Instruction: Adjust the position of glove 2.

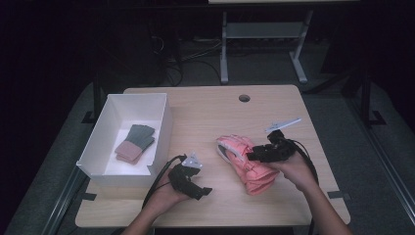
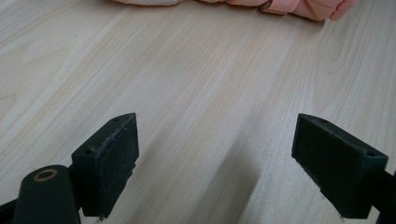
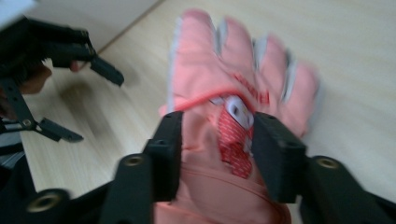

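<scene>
Coral-pink glove (image 1: pixel 247 164) lies lengthwise under right tongs (image 1: pixel 258 152), jaws apart astride its cuff, unclamped | left tongs (image 1: pixel 195 188) apart, empty, farther off on worktop (image 1: pixel 205 112)

Salmon-pink glove (image 1: pixel 247 164) with red patterned patch, grey-green and dusty-pink gloves (image 1: pixel 135 142) in white box (image 1: pixel 161 138), pale wood table (image 1: pixel 205 117).

Bare counter (image 1: pixel 205 117) lies open between the white box (image 1: pixel 164 132) and the pink glove (image 1: pixel 247 164); the box's wall blocks leftward passage.
</scene>
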`<move>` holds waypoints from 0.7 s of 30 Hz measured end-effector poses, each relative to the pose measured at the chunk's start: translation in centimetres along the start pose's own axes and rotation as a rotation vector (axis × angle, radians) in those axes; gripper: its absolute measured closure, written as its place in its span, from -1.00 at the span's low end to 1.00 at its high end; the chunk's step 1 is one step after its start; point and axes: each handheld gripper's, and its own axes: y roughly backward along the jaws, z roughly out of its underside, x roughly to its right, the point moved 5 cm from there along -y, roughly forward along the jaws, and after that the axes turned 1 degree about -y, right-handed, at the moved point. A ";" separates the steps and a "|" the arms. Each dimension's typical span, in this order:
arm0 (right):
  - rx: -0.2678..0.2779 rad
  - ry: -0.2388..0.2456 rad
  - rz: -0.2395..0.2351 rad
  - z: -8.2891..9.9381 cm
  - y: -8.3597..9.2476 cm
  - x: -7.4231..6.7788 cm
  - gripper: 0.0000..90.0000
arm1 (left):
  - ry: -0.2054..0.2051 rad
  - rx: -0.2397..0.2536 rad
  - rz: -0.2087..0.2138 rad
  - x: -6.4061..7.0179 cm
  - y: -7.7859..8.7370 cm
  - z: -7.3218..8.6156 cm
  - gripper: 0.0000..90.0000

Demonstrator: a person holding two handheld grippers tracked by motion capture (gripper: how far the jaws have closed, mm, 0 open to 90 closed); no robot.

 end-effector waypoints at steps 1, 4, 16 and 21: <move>0.014 0.004 0.004 -0.1 0.4 0.0 0.10 | 0.003 -0.001 0.000 0.0 0.0 0.0 -0.68; 0.069 0.028 0.020 -0.4 1.7 0.4 0.09 | -0.001 0.014 -0.002 0.0 0.3 -0.1 -0.54; 0.121 0.040 0.136 4.1 6.0 3.7 1.00 | 0.036 0.063 0.054 0.1 1.9 -1.2 1.00; 0.094 0.048 0.154 6.7 5.9 4.6 1.00 | 0.040 0.057 0.037 0.0 1.2 -2.1 1.00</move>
